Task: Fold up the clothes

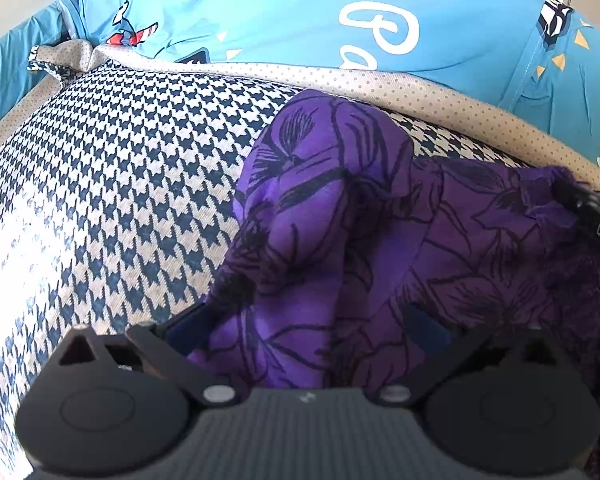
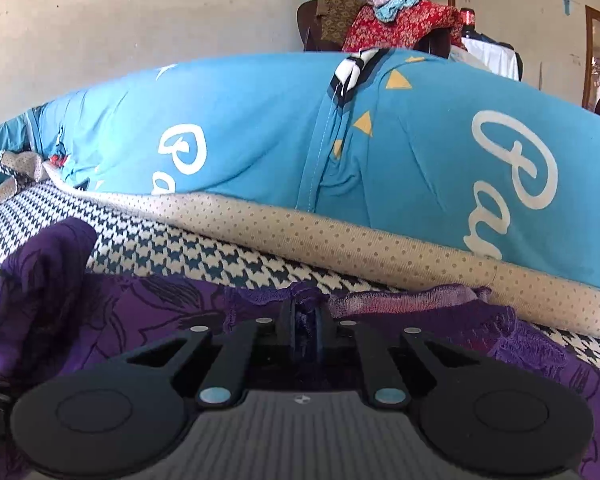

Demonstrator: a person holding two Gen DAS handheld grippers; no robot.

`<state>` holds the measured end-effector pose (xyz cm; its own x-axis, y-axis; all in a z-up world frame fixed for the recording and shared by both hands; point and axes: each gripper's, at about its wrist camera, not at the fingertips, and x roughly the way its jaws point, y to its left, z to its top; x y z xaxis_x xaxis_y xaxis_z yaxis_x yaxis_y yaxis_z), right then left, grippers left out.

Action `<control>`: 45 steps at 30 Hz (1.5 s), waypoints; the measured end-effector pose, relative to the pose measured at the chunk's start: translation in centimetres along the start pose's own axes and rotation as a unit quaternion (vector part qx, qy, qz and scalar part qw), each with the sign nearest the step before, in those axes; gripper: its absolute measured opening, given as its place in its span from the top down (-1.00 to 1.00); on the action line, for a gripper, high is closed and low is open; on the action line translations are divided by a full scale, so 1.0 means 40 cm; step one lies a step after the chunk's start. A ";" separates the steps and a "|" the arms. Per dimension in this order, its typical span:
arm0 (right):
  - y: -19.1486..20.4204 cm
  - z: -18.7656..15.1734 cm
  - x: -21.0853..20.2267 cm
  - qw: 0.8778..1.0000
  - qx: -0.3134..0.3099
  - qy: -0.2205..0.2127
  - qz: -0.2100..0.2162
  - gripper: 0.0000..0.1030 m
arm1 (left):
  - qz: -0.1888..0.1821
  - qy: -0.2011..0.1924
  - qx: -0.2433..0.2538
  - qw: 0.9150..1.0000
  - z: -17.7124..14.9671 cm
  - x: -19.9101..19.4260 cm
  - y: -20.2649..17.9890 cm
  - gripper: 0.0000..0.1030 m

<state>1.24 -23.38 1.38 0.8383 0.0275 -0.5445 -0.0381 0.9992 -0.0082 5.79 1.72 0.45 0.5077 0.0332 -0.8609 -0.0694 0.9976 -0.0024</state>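
From the left wrist, the purple garment (image 1: 340,240) lies heaped on the houndstooth cloth (image 1: 112,184) that serves as the folding surface, with a blue printed sheet (image 1: 284,8) bunched behind it. The left gripper (image 1: 316,320) has its fingers set wide apart, and the purple fabric fills the gap and drapes over them. Whether the pads actually press on the cloth cannot be told, since the garment hides them. At the right edge the right gripper (image 1: 592,216) meets a far corner of the same garment, which suggests the two hands are working opposite ends to spread it.

From the right wrist, the right gripper (image 2: 306,320) has its fingers pressed close together on a thin, frilled edge of the purple garment (image 2: 148,308) — a pinch at the hem, likely taken so the edge can be lifted and drawn straight. The garment rests low on the houndstooth cloth (image 2: 228,256), in front of a dotted beige border (image 2: 340,236) and the blue printed sheet (image 2: 240,112). A pile of clothes (image 2: 392,16) sits far behind — probably still awaiting folding.
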 end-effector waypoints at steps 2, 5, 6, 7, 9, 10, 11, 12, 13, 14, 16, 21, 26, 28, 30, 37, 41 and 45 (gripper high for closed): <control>0.001 0.019 -0.015 1.000 0.009 -0.028 -0.003 0.82 | 0.008 -0.007 -0.004 1.000 0.001 -0.002 0.005 -1.00; 0.010 0.047 -0.030 0.998 0.015 -0.069 -0.009 0.84 | 0.026 -0.026 -0.014 0.999 0.007 -0.009 0.018 -1.00; 0.014 0.056 -0.033 0.996 0.018 -0.084 -0.010 0.85 | 0.030 -0.031 -0.020 0.999 0.012 -0.010 0.025 -1.00; 0.017 0.065 -0.036 0.995 0.023 -0.100 -0.014 0.86 | 0.034 -0.035 -0.026 0.998 0.016 -0.011 0.032 -1.00; 0.017 0.079 -0.042 0.989 0.038 -0.136 -0.034 0.87 | 0.041 -0.037 -0.042 0.998 0.022 -0.008 0.048 -1.00; 0.015 0.085 -0.043 0.986 0.046 -0.152 -0.048 0.87 | 0.047 -0.037 -0.048 0.997 0.024 -0.006 0.055 -1.00; 0.006 0.085 -0.034 0.985 0.056 -0.154 -0.057 0.87 | 0.050 -0.036 -0.051 0.997 0.026 -0.004 0.059 -1.00; -0.003 0.084 -0.024 0.984 0.066 -0.154 -0.067 0.87 | 0.053 -0.035 -0.055 0.996 0.027 -0.002 0.063 -1.00; -0.012 0.084 -0.014 0.982 0.076 -0.155 -0.076 0.86 | 0.055 -0.034 -0.057 0.996 0.029 -0.001 0.066 -1.00; -0.025 0.080 0.009 0.986 0.078 -0.129 -0.076 0.85 | 0.055 -0.032 -0.059 0.996 0.028 -0.001 0.068 -1.00; -0.044 0.067 0.035 0.986 0.086 -0.087 -0.111 0.84 | 0.054 -0.031 -0.067 0.996 0.027 -0.006 0.075 -1.00; -0.041 0.091 -0.023 0.985 0.081 -0.111 -0.104 0.71 | 0.047 -0.054 -0.083 0.994 0.037 -0.047 0.100 -1.00; 0.037 0.117 -0.076 0.994 0.033 -0.103 -0.012 0.68 | 0.034 -0.062 -0.087 0.994 0.055 -0.085 0.124 -1.00; 0.082 0.116 -0.090 0.996 0.003 -0.091 0.020 0.63 | 0.033 -0.065 -0.093 0.993 0.062 -0.097 0.144 -1.00; 0.125 0.105 -0.100 0.996 -0.023 -0.077 0.049 0.58 | 0.031 -0.067 -0.101 0.992 0.068 -0.109 0.169 -1.00; 0.218 0.034 -0.157 0.991 -0.018 -0.044 0.123 0.46 | 0.024 -0.070 -0.118 0.990 0.074 -0.128 0.246 -1.00; 0.279 -0.001 -0.191 0.988 -0.048 -0.023 0.142 0.45 | 0.014 -0.059 -0.109 0.992 0.073 -0.125 0.271 -1.00; 0.354 -0.042 -0.225 0.979 -0.111 -0.005 0.170 0.45 | 0.000 -0.055 -0.103 0.993 0.073 -0.128 0.299 -1.00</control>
<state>-7.75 -9.54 4.74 0.7623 0.3581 -0.5391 -0.4313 0.9022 -0.0105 4.87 13.65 6.30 0.5980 0.0513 -0.7999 -0.2385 0.9641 -0.1165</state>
